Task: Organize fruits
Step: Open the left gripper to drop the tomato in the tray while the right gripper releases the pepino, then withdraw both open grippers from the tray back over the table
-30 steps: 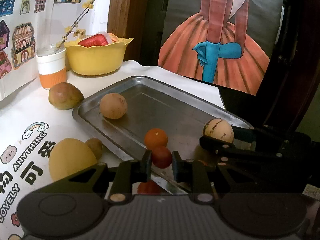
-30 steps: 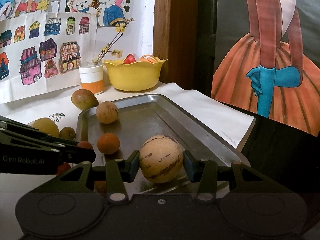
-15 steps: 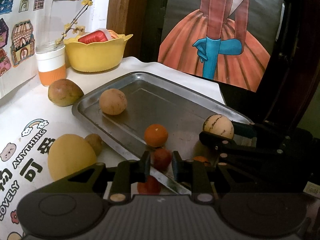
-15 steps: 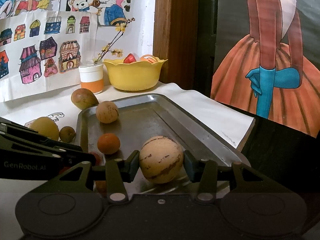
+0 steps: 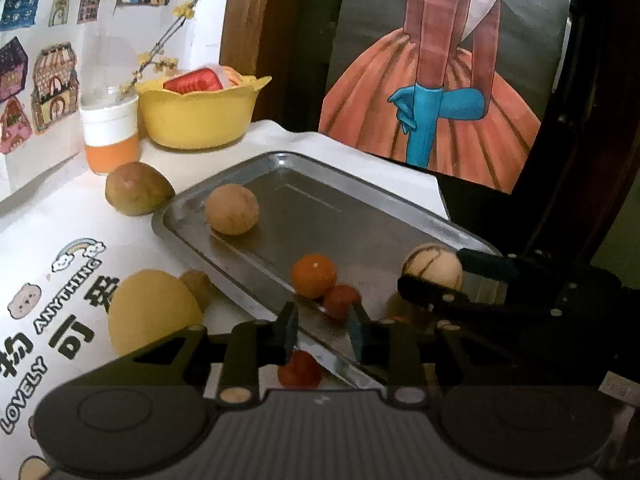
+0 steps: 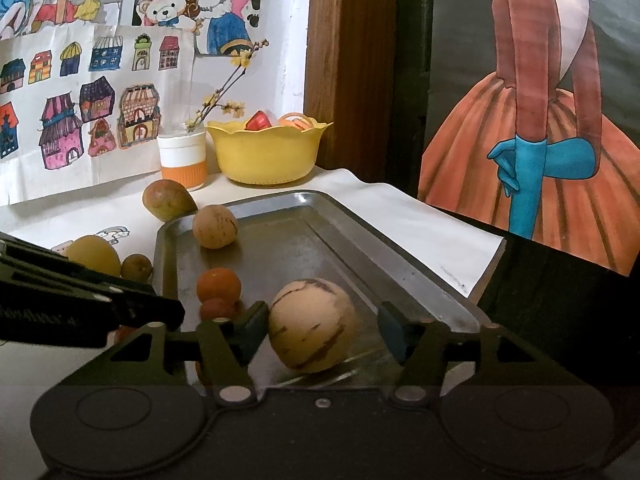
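Observation:
A metal tray [image 5: 188, 232] holds a tan round fruit [image 5: 232, 214], an orange [image 5: 313, 275], a small red fruit [image 5: 340, 300] and a striped pale melon [image 6: 312, 326]. My left gripper [image 5: 324, 332] is open over the tray's near rim, with the red fruit lying just beyond its fingertips. The right gripper [image 6: 320, 328] is open around the melon, which rests on the tray [image 6: 400, 264] with a gap at the right finger. On the cloth outside the tray lie a second red fruit [image 5: 300, 370], a yellow fruit [image 5: 154, 312] and a small brown fruit [image 5: 196, 284].
A green-brown mango [image 5: 138, 188] lies at the tray's far left corner. Behind it stand an orange-and-white cup [image 5: 110, 136] with twigs and a yellow bowl [image 5: 200, 116] of items. Papered wall at the back; the table edge drops off right of the tray.
Both grippers have opened. The left one let the red fruit go onto the tray beside the orange; the right one released the melon, which now sits on the tray.

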Available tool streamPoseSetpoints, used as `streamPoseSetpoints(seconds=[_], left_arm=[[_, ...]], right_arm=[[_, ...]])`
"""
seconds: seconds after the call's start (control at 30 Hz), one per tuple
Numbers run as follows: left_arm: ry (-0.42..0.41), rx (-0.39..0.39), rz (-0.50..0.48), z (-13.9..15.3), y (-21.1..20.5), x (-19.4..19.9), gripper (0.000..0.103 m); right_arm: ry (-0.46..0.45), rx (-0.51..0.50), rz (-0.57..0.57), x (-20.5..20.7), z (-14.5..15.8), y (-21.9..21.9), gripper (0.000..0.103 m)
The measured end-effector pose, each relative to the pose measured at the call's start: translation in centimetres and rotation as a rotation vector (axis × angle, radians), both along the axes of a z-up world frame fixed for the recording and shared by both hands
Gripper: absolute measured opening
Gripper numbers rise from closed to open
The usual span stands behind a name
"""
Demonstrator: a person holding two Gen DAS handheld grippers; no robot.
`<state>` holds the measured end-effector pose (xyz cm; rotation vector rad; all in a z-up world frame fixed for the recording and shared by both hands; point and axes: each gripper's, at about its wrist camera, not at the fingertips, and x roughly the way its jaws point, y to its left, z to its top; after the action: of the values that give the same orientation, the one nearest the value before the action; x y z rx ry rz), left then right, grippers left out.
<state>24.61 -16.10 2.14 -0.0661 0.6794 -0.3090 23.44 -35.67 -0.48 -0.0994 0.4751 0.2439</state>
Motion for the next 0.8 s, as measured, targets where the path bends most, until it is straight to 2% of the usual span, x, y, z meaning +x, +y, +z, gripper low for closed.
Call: streamPoseSetpoints(seconds=[0.13,0.2,0.4,0.5,0.6,0.8], left_arm=[[-0.024,-0.005,0.013,0.7,0.3,-0.5,0.044],[-0.036,-0.006,0.024,1.0,0.6,-0.8,0.059],[-0.067,-0.023,0.072,1.9,1.7,-1.8,0.086],[-0.088,-0.032,0.095,2.5,2.6,-2.5,0.093],[-0.114,-0.038,0.130,3.0,3.5,-3.3,0.100],[-0.146,-0.042,0.182,3.8,5.4,-4.7,0.102]], right_arm=[[-0.007,0.004,-0.005,-0.5,0.3,0.0,0.077],[-0.011,0.007,-0.006,-0.8,0.5,0.1,0.081],[-0.035,0.019,-0.021,-2.0,1.7,0.3,0.097],[-0.054,0.022,-0.031,-2.8,2.4,0.4,0.102],[-0.067,0.025,-0.037,-3.6,3.1,0.5,0.102],[-0.085,0.023,-0.043,-5.3,4.3,1.1,0.102]])
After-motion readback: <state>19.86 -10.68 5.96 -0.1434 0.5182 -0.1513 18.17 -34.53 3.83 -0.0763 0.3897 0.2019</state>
